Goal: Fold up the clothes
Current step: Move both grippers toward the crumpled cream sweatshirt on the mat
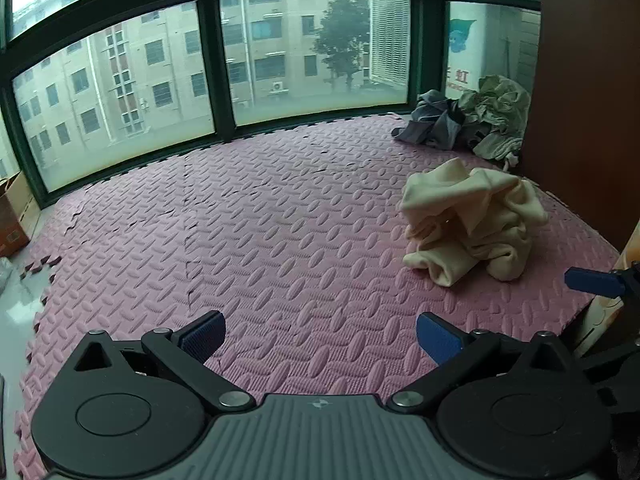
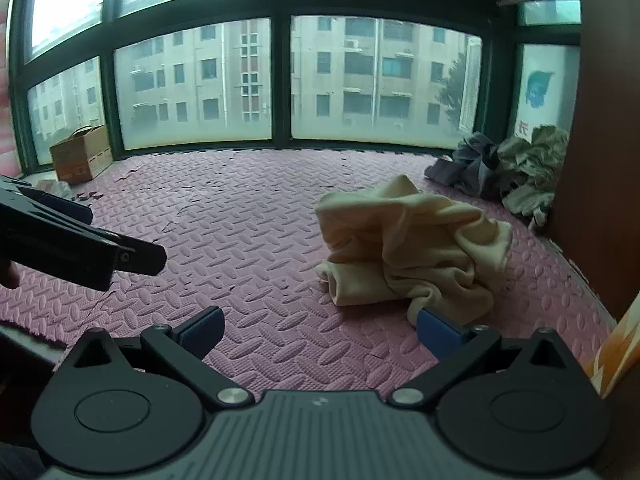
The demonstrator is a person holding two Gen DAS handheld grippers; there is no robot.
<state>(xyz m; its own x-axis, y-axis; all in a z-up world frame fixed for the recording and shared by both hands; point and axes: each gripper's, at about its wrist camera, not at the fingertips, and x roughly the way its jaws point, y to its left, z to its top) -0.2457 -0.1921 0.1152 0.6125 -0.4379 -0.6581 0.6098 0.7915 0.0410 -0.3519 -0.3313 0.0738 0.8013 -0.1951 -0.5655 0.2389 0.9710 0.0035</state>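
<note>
A crumpled cream garment [image 1: 472,224] [image 2: 408,256] lies in a heap on the pink foam mat [image 1: 260,232] [image 2: 240,220]. My left gripper [image 1: 320,336] hovers open over bare mat, well to the left of and nearer than the garment, holding nothing. My right gripper [image 2: 320,332] is open too, just in front of the heap; its right blue pad [image 2: 438,334] sits at the heap's near edge, whether touching I cannot tell. The left gripper's black body [image 2: 80,248] shows at the left of the right wrist view, and a blue fingertip [image 1: 596,282] of the right gripper shows at the left wrist view's right edge.
A pile of grey and olive clothes [image 1: 476,120] [image 2: 508,168] sits in the far right corner by a brown wall panel [image 2: 592,160]. A cardboard box [image 2: 80,156] stands at the far left below the large windows. The mat's left edge is ragged, with grey floor [image 1: 20,300] beyond.
</note>
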